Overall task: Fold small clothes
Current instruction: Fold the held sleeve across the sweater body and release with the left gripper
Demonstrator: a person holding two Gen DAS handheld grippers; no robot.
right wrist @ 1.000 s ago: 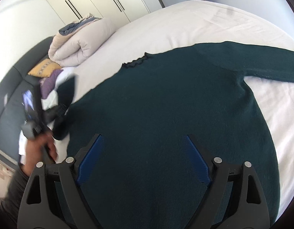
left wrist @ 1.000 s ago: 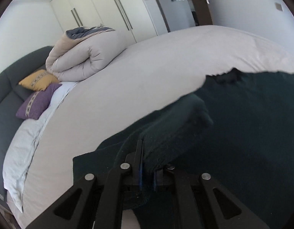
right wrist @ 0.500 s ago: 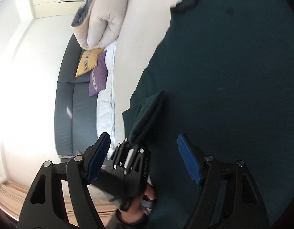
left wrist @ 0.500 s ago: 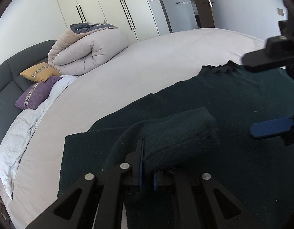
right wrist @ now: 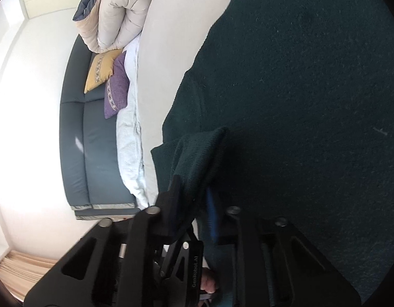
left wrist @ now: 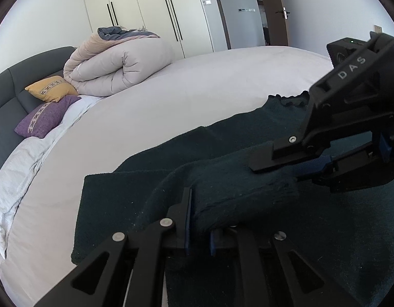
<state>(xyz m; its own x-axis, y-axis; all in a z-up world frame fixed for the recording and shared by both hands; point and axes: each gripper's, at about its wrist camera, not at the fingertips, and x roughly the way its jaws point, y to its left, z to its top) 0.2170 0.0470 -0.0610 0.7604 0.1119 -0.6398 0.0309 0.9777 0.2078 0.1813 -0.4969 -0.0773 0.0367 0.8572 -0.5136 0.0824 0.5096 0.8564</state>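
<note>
So the sweater (left wrist: 325, 230) is spread flat on the bed (left wrist: 197, 97), dark green, taking up most of the near side; its frilly collar (left wrist: 289, 99) sits toward the far edge in my left view. I've got the sleeve (left wrist: 235, 186) lifted up off the body of the sweater, and both claws are on it; my left claw (left wrist: 198, 240) has the cuff end between its pads, though its jaws are opening a bit right now with the knit still wedged in there; my right claw (right wrist: 194, 199) comes in from the right side, jaws pinched nearly together on a fold of the same sleeve further along, fabric clearly squeezed between the blue pads. From the right camera I can see the other claw's frame just under mine, and a bit of a hand (right wrist: 208, 282) on it.

Past the sweater there's a rolled duvet (left wrist: 120, 66) at the head of the bed; a yellow pillow (left wrist: 51, 92) and a purple pillow (left wrist: 46, 117) are leaning on the dark headboard (left wrist: 10, 89); wardrobe (left wrist: 151, 12) behind all that.
</note>
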